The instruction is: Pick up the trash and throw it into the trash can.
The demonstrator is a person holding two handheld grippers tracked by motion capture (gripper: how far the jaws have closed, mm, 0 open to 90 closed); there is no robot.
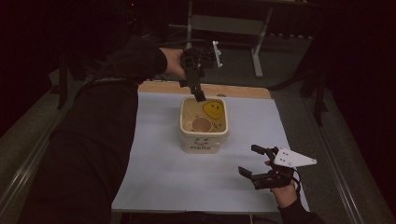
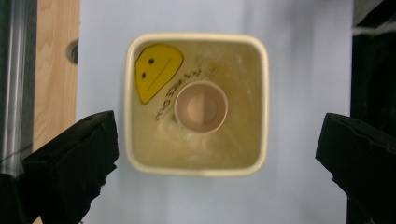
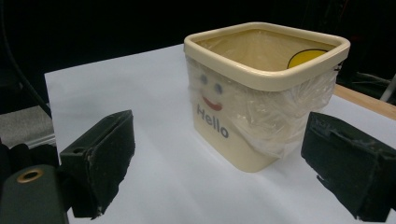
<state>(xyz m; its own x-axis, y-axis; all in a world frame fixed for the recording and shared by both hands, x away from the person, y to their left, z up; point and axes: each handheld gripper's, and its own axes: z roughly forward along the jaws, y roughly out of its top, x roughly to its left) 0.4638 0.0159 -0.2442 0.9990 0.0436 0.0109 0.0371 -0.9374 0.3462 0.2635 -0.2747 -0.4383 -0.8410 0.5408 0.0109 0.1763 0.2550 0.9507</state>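
Observation:
A cream square bin with a clear plastic liner stands mid-table, with a face and "Hello" on its front. Inside lie a paper cup with its mouth up and a yellow smiley disc against the wall. My left gripper hangs over the bin's far rim and points straight down into it, its jaws open wide with nothing between them. Near the front right of the sheet my right gripper stands open and faces the bin, well apart from it.
A white sheet covers the table, and a strip of bare wood shows at the far edge. The person's dark sleeve lies along the left side. A metal stand stands on the floor behind the table.

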